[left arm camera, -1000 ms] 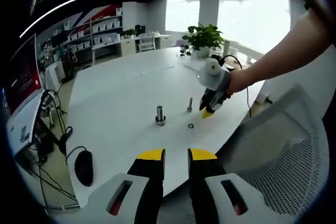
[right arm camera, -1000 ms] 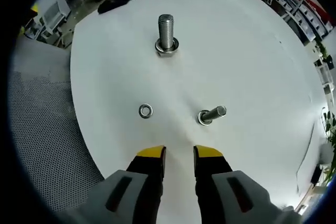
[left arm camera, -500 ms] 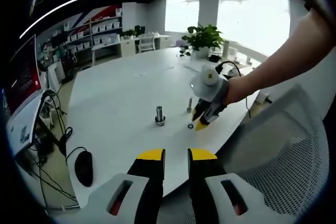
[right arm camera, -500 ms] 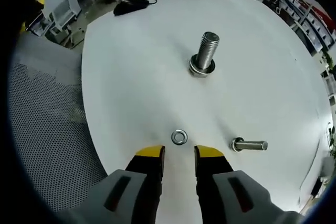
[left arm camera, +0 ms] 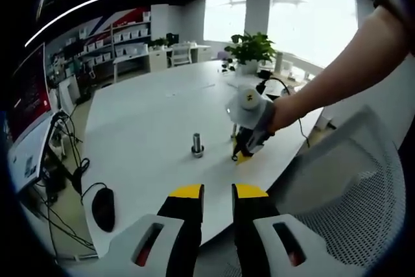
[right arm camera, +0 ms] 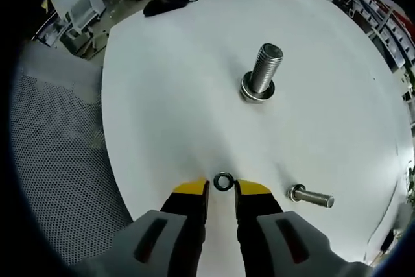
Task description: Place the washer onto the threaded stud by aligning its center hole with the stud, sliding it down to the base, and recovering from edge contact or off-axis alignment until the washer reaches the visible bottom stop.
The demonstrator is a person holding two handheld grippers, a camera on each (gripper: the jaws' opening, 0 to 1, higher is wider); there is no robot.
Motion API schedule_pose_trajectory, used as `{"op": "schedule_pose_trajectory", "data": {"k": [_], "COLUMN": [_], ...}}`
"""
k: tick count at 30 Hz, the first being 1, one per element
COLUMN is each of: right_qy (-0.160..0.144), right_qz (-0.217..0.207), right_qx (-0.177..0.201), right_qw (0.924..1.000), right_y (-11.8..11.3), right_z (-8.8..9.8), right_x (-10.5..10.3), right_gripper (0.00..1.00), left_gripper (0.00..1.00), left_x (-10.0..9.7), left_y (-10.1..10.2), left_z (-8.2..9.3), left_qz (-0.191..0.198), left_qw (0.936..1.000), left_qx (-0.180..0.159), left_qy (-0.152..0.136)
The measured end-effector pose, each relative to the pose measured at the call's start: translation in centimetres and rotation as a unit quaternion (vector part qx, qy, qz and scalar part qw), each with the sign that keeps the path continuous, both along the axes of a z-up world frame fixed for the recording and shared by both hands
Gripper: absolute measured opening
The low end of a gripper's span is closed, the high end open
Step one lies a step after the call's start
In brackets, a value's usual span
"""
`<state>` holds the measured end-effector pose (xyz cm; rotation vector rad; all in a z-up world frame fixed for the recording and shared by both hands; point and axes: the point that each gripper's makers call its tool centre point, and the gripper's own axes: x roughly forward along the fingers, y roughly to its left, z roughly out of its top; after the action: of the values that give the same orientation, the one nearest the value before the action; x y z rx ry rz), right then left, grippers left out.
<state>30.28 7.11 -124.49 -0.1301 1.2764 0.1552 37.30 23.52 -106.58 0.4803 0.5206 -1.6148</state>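
Steel flat ring washer [right arm camera: 223, 181] lies between right gripper's [right arm camera: 222, 189] narrowly parted yellow tips; pickup pending, next closing squarely.

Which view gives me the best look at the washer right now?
The right gripper view: the washer lies flat on the table, hole visible, just past the right gripper. In the left gripper view that gripper covers its spot.

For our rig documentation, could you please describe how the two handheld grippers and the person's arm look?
Both the left gripper and the right gripper have black jaws with yellow tips on light grey bodies with dark slots. The forearm is bare, with no sleeve showing.
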Motion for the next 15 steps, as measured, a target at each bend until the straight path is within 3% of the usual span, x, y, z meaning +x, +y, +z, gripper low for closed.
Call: {"op": "schedule_pose_trajectory", "data": {"k": [10,13,15], "right_qy": [0.054,0.084,0.102], "right_qz": [0.035,0.055,0.062], "right_qx": [-0.008,-0.024,-0.037], "right_qw": [0.9979,0.9946,0.9922], "right_y": [-0.08,0.57,0.31], "right_z": [0.1,0.77,0.17], "right_x": [0.41,-0.24,0.09], "right_gripper": [0.16,0.15,0.15], "left_gripper": [0.15,0.15,0.15], "left_x": [0.05,0.11,0.08], "left_y": [-0.06,-0.09,-0.06], "left_z": [0.01,0.03,0.02], "left_qz": [-0.001,0.001,0.0], "left_qw": [1.0,1.0,1.0], "left_qx": [-0.003,-0.004,-0.003], "left_qy": [0.002,0.003,0.002]}}
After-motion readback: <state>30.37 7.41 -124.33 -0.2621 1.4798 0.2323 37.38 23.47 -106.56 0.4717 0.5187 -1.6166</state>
